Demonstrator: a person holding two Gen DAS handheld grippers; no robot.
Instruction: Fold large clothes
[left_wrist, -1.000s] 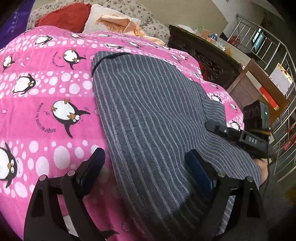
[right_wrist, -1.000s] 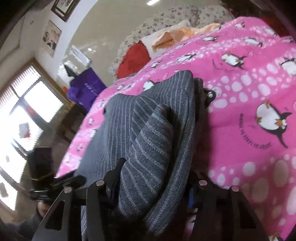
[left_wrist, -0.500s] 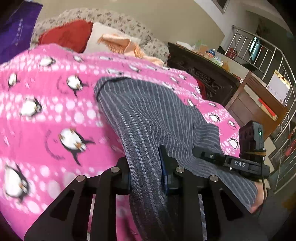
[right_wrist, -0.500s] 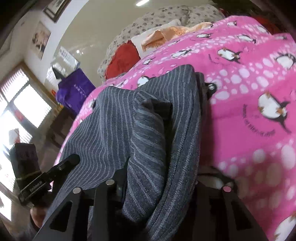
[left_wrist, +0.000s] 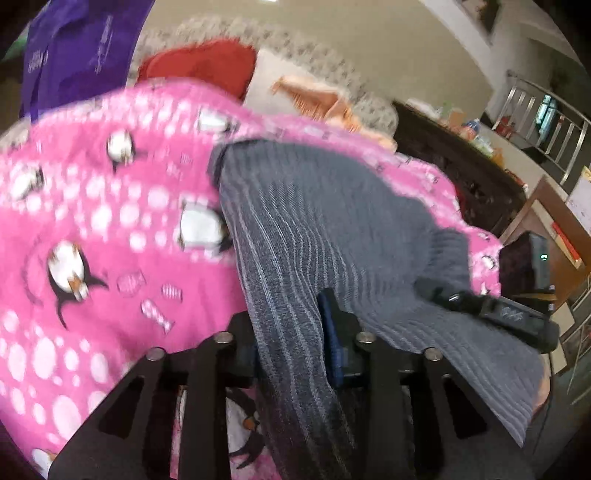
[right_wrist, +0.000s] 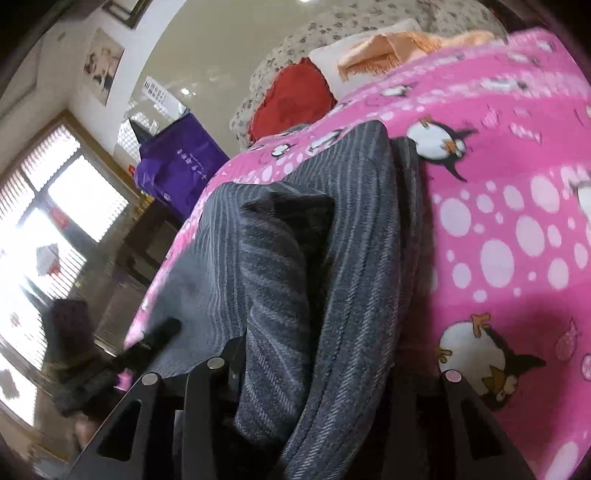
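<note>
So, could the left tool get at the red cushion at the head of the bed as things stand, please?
Probably not: the left tool is shut on the grey garment, and the red cushion lies far across the pink blanket.

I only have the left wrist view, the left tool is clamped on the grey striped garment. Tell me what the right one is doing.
Observer: The right tool is shut on a thick bunched fold of the grey striped garment.
Operator: Anything behind it on that side?
Observer: A bright window beyond the bed edge, which your view lacks.
Operator: Where is my left tool from there?
Observer: The left tool appears low on the left, blurred, at the garment's edge over the pink penguin blanket.
</note>
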